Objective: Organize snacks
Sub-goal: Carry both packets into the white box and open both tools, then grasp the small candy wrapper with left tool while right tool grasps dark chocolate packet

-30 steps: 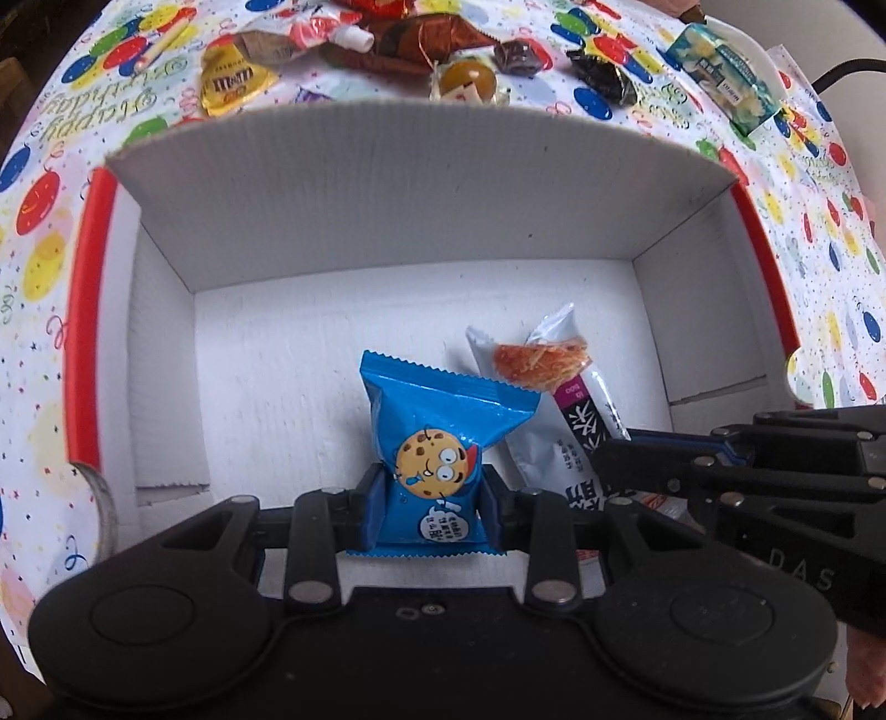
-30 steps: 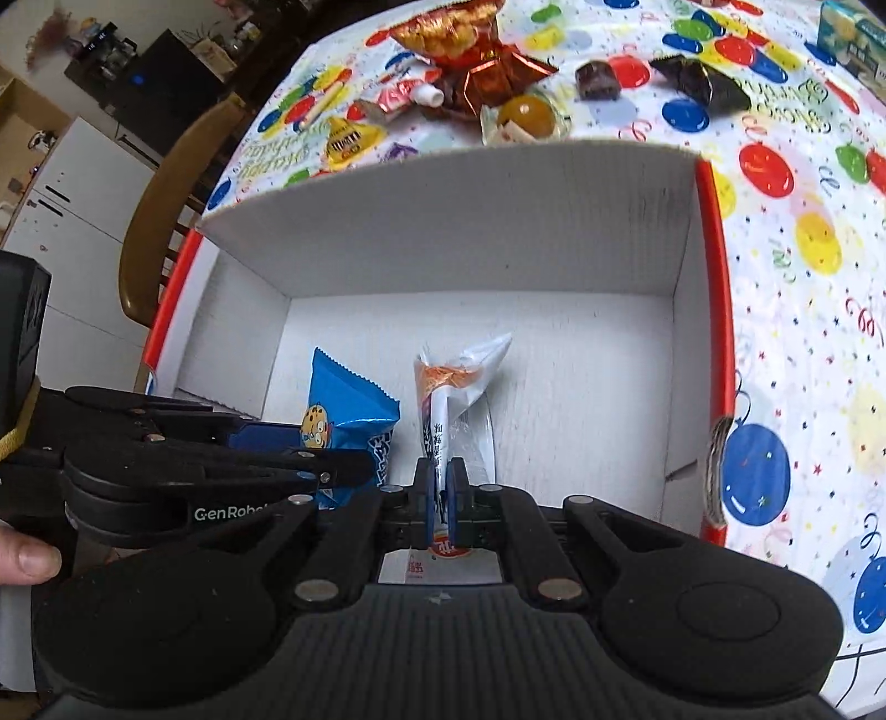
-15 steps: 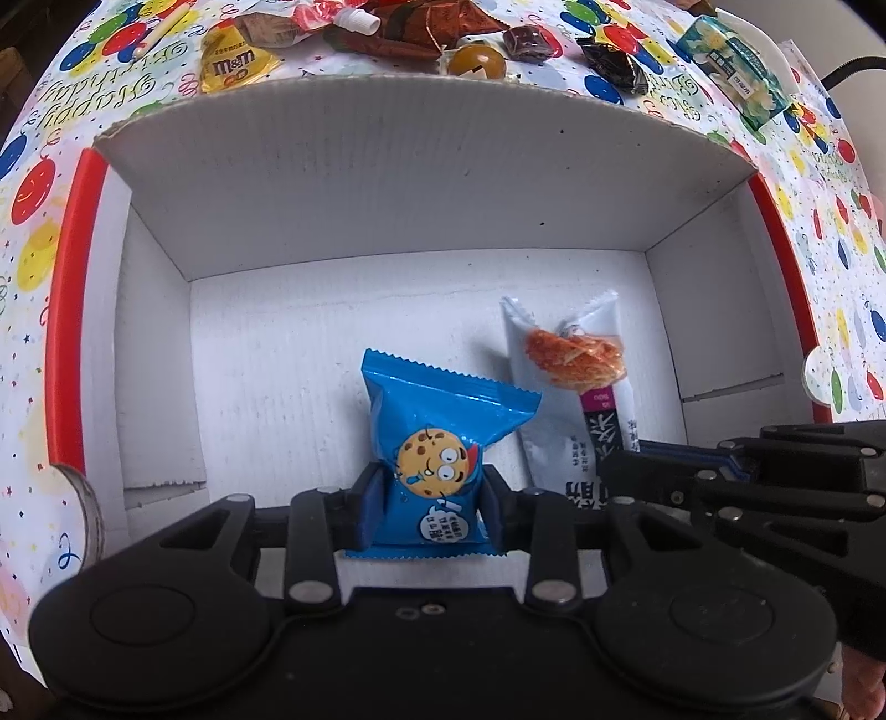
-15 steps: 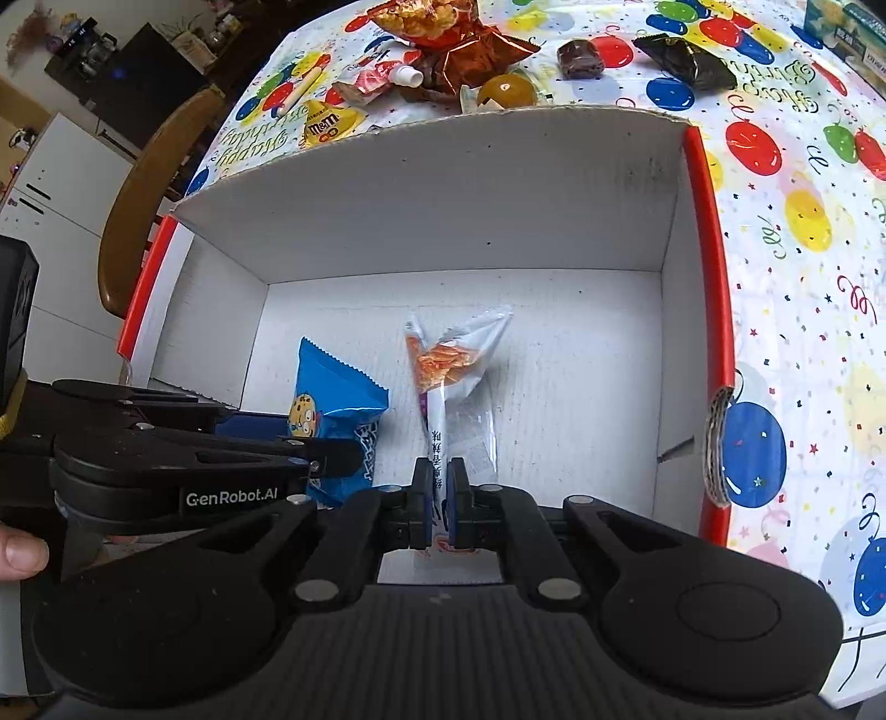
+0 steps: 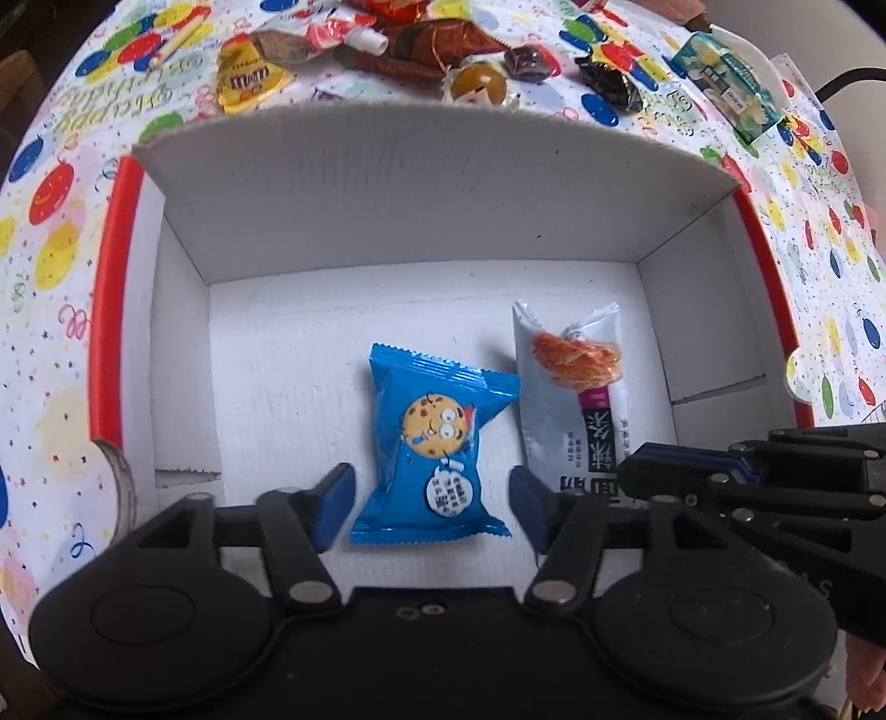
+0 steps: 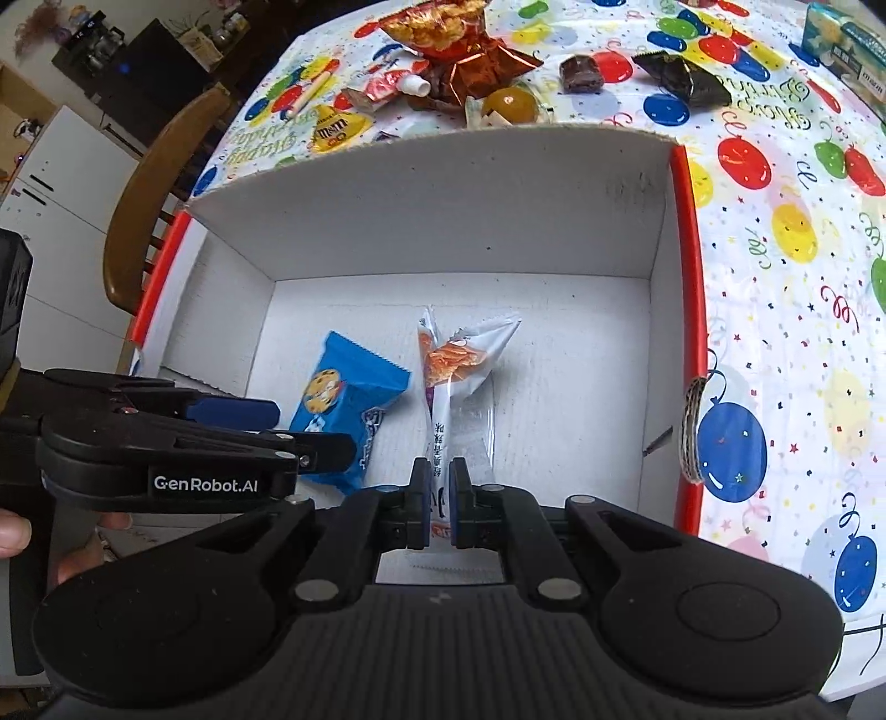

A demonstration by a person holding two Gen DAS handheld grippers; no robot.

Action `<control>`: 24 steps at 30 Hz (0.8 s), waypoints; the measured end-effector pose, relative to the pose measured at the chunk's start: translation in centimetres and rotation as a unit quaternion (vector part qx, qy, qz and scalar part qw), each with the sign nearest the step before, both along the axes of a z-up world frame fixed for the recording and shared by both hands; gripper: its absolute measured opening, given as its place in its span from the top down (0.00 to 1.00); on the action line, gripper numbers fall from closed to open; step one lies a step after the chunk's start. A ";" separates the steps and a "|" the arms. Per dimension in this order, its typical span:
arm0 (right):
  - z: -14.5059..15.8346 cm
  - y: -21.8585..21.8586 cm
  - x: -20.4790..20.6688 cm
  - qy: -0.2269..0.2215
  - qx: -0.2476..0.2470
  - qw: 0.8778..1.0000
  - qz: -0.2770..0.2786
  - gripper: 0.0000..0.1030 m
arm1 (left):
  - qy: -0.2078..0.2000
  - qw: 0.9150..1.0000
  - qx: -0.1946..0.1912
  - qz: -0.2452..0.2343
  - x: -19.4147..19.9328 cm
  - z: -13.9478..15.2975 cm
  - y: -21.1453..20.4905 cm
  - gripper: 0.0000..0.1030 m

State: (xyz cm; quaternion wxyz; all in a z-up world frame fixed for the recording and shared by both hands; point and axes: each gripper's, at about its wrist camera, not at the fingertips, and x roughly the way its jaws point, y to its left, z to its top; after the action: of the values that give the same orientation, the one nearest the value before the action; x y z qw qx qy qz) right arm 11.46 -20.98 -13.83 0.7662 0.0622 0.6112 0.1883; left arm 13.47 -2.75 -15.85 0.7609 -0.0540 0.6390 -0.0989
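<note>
A white cardboard box (image 5: pixel 432 183) with a red rim lies open on the balloon tablecloth. On its floor lies a blue cookie packet (image 5: pixel 437 437), and my left gripper (image 5: pixel 429 498) stands open with one finger on either side of the packet, apart from it. To its right a silver packet (image 5: pixel 576 387) with an orange snack picture rests on the floor. My right gripper (image 6: pixel 437 498) is shut on the near end of that silver packet (image 6: pixel 459 365), which looks twisted edge-on. The blue packet (image 6: pixel 343 399) and the left gripper (image 6: pixel 288 429) show at the left.
Beyond the box's far wall (image 6: pixel 432 210) lie loose snacks: a yellow M&M's bag (image 5: pixel 249 77), a brown foil bag (image 5: pixel 432 44), a round gold candy (image 5: pixel 479 83), dark wrappers (image 5: pixel 609 83) and a green carton (image 5: pixel 725 94). A wooden chair (image 6: pixel 160 183) stands at the table's left.
My left gripper has opened and let go of the blue cookie packet, which now lies on the box floor. The right gripper still holds the silver packet, lower in the box.
</note>
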 end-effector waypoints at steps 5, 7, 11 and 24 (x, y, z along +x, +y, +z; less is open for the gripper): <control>1.2 -0.4 -0.4 -0.014 0.003 1.000 0.001 0.95 | -0.022 1.000 -0.005 -0.008 -0.8 1.6 0.0 0.32; 1.8 -0.7 -0.6 -0.017 0.003 1.000 -0.004 0.94 | -0.039 0.999 0.003 -0.013 -1.1 2.5 -0.1 0.28; 3.6 -1.2 -0.9 -0.036 0.006 0.999 -0.006 0.94 | -0.061 0.998 -0.002 -0.019 -1.6 4.3 0.0 0.26; 10.7 -1.2 -0.3 -0.123 0.002 0.992 0.023 0.35 | -0.153 0.988 -0.011 -0.020 -1.3 10.6 1.0 0.16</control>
State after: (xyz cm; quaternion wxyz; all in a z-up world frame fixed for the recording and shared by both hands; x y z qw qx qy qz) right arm 11.20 -22.14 -3.11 0.8305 0.0262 0.5136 0.2139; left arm 12.17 -1.79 -5.24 0.8471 -0.0332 0.5147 -0.1282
